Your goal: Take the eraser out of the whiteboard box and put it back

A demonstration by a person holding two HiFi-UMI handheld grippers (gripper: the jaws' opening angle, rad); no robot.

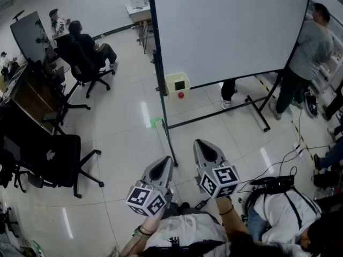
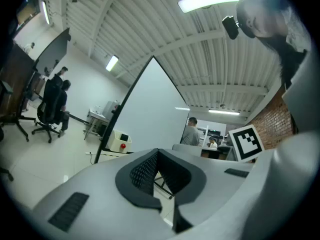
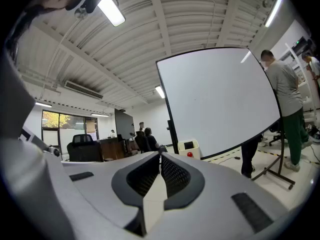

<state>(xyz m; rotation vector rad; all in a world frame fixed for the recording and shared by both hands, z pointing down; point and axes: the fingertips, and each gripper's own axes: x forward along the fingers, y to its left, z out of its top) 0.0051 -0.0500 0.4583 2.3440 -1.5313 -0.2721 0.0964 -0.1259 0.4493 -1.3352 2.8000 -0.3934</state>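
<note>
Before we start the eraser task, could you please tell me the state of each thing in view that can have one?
Left gripper: shut, nothing held.
Right gripper: shut, nothing held.
Whiteboard: upright, blank.
Whiteboard box: on the frame's post, untouched; eraser not visible.
Near office chair: unoccupied.
Far office chair: occupied by a seated person.

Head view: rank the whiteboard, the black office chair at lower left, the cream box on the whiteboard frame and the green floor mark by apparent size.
1. whiteboard
2. black office chair, though it sits nearer the camera, which enlarges it
3. cream box
4. green floor mark
</note>
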